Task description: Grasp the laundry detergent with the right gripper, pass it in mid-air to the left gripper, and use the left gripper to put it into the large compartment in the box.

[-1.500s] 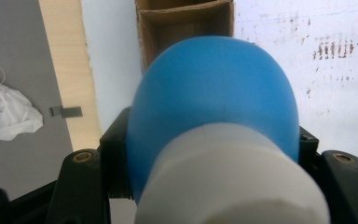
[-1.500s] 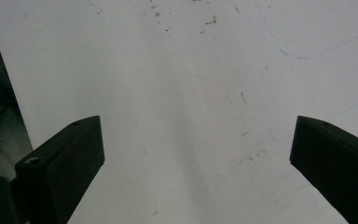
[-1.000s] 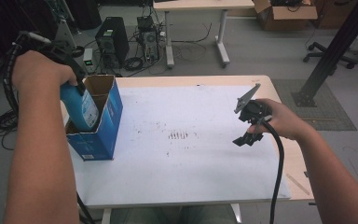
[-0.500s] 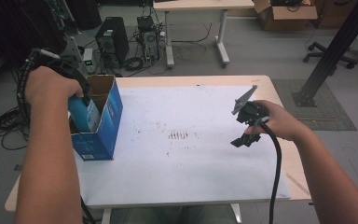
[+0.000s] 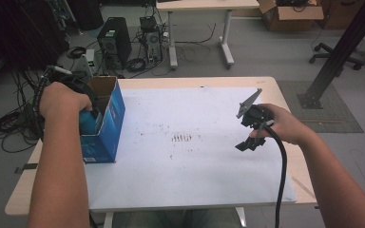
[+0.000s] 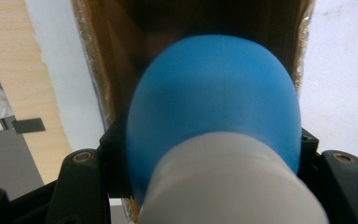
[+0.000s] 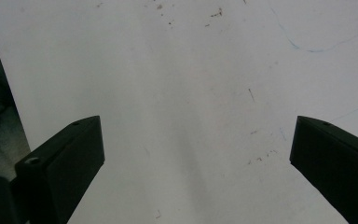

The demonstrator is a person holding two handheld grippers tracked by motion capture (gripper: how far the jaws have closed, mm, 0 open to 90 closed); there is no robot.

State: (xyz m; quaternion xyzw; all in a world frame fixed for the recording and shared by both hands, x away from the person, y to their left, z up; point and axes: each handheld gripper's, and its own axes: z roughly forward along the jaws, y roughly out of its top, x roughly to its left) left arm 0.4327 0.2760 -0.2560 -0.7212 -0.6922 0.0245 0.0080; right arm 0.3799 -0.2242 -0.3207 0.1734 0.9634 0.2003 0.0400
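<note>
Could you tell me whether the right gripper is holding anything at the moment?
No, the right gripper has its jaws spread wide with nothing but the white table sheet between them.

Worktop (image 5: pixel 204 83) carries a sheet (image 5: pixel 190 161) over most of its top. Box (image 5: pixel 105 124) stands at sheet's left edge, open end up. Bottle (image 5: pixel 89 124) sits partly in box, held by left tongs (image 6: pixel 205 154). Right tongs (image 5: pixel 250 142) over sheet's right part, well apart from box.

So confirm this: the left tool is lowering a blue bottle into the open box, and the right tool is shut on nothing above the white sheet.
One thing is wrong: the right tool is open, its jaws wide apart over the white sheet, as the right gripper view shows. The left tool does hold the blue bottle at the open box.
</note>
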